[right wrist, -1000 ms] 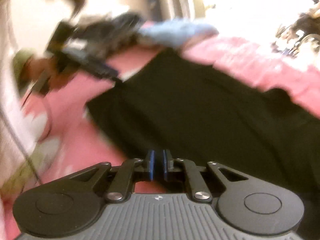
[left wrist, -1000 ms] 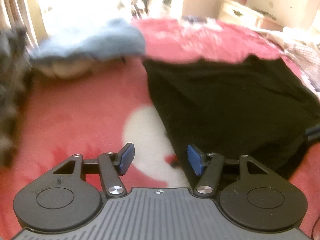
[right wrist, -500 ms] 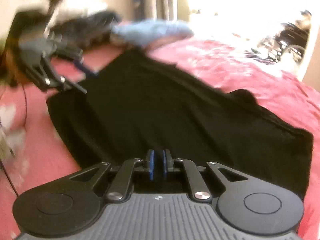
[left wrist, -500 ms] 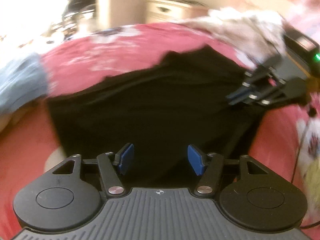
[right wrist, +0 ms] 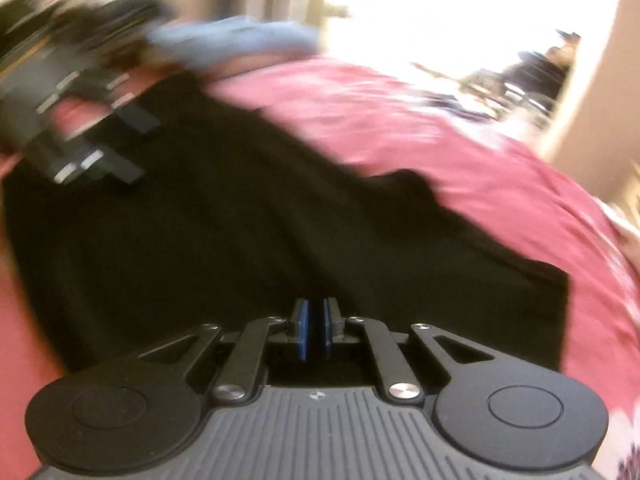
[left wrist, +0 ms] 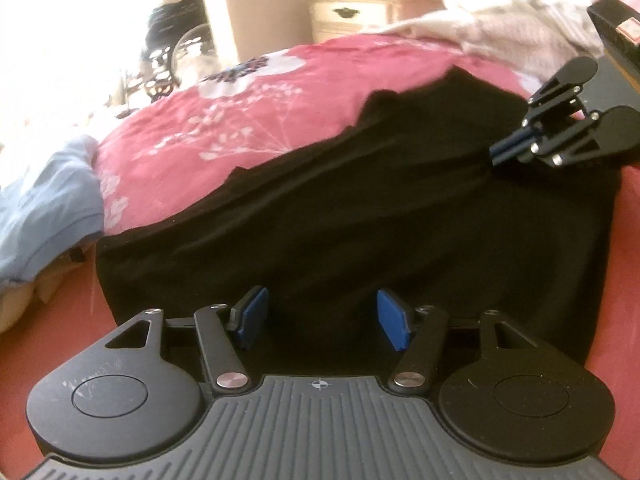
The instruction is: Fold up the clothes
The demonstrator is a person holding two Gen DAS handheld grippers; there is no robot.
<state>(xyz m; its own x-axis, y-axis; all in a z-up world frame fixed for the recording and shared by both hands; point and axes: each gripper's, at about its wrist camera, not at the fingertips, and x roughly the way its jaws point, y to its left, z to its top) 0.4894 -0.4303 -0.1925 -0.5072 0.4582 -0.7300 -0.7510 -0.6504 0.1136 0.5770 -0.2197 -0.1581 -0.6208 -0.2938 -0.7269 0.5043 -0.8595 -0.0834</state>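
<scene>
A black garment (left wrist: 360, 208) lies spread on the pink floral bedspread (left wrist: 240, 104); it also fills the right wrist view (right wrist: 240, 216). My left gripper (left wrist: 322, 318) is open and empty, low over the garment's near edge. My right gripper (right wrist: 315, 330) has its blue pads pressed together over the garment's near edge. In the left wrist view it (left wrist: 496, 156) sits at the garment's right side with its tips against a raised fold of the black cloth. The left gripper (right wrist: 80, 128) shows blurred at the far left of the right wrist view.
A light blue garment (left wrist: 44, 208) lies at the bed's left, also in the right wrist view (right wrist: 232, 40). A pile of pale clothes (left wrist: 520, 28) sits at the far right. A cream nightstand (left wrist: 356, 12) stands behind the bed. A bright window is at the back left.
The left gripper has swung right from the garment's left edge to over its middle, staying open. The right gripper stayed shut and shifted over the garment's right side.
</scene>
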